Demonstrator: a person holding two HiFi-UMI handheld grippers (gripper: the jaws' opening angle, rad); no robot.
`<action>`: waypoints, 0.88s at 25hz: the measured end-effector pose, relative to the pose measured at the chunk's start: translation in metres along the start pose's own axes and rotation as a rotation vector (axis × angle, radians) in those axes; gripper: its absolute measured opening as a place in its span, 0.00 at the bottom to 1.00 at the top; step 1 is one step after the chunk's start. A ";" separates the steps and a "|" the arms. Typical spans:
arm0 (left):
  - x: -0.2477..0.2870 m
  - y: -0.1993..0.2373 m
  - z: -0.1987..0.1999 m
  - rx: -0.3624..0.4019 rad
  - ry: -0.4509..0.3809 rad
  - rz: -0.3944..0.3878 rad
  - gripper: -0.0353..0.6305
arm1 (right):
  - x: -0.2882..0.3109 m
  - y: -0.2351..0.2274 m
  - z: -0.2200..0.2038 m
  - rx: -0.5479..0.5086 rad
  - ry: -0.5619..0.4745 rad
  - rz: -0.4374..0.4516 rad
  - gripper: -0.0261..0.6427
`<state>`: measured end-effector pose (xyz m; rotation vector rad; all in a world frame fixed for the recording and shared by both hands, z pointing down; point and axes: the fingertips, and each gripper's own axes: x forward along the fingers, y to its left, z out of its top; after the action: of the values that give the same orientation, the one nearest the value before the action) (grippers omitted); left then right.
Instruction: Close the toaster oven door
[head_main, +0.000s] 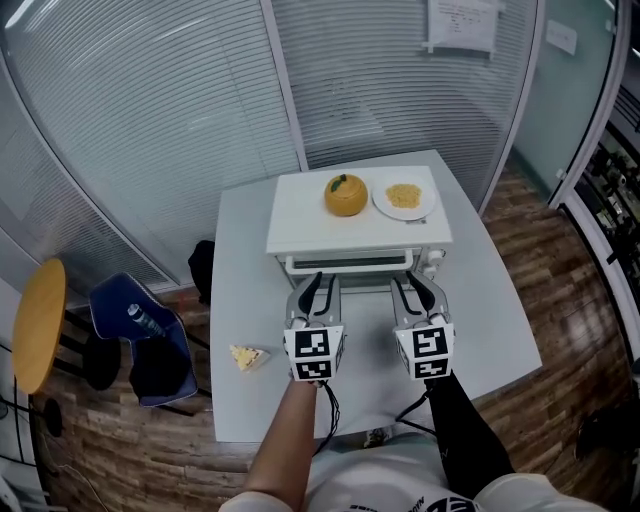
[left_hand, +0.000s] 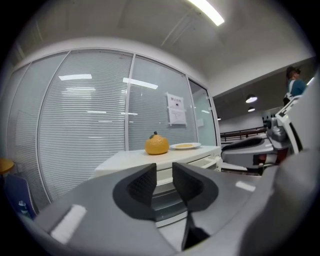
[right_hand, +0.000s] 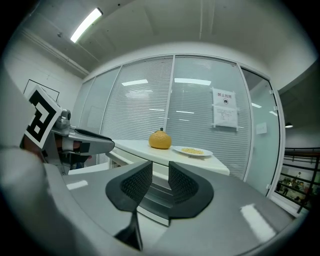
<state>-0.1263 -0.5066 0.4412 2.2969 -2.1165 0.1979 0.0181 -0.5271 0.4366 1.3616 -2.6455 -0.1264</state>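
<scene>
A white toaster oven (head_main: 300, 215) stands on the grey table (head_main: 480, 300), its door (head_main: 348, 263) facing me. I cannot tell whether the door is fully shut. An orange (head_main: 345, 195) and a plate of food (head_main: 404, 197) rest on its top. My left gripper (head_main: 320, 287) and right gripper (head_main: 413, 285) hover side by side just in front of the door, touching nothing. In the left gripper view the gripper (left_hand: 164, 172) is open and empty, with the oven (left_hand: 135, 160) ahead. In the right gripper view the gripper (right_hand: 160, 170) is open and empty too.
A small yellow piece of food (head_main: 247, 356) lies on the table left of the left gripper. Beside the table, on the floor at the left, are a blue chair (head_main: 140, 340) and a yellow stool (head_main: 38, 320). Glass walls with blinds stand behind the oven.
</scene>
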 end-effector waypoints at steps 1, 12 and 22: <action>-0.005 -0.001 0.002 0.007 0.002 -0.008 0.29 | -0.004 0.003 0.002 0.000 -0.002 -0.002 0.17; -0.096 0.006 0.026 0.039 -0.052 -0.123 0.29 | -0.066 0.065 0.029 0.016 -0.022 -0.042 0.18; -0.170 0.013 0.031 0.076 -0.076 -0.213 0.29 | -0.132 0.113 0.048 0.007 -0.056 -0.105 0.18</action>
<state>-0.1495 -0.3423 0.3919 2.5904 -1.9076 0.1940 -0.0055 -0.3541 0.3920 1.5208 -2.6210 -0.1707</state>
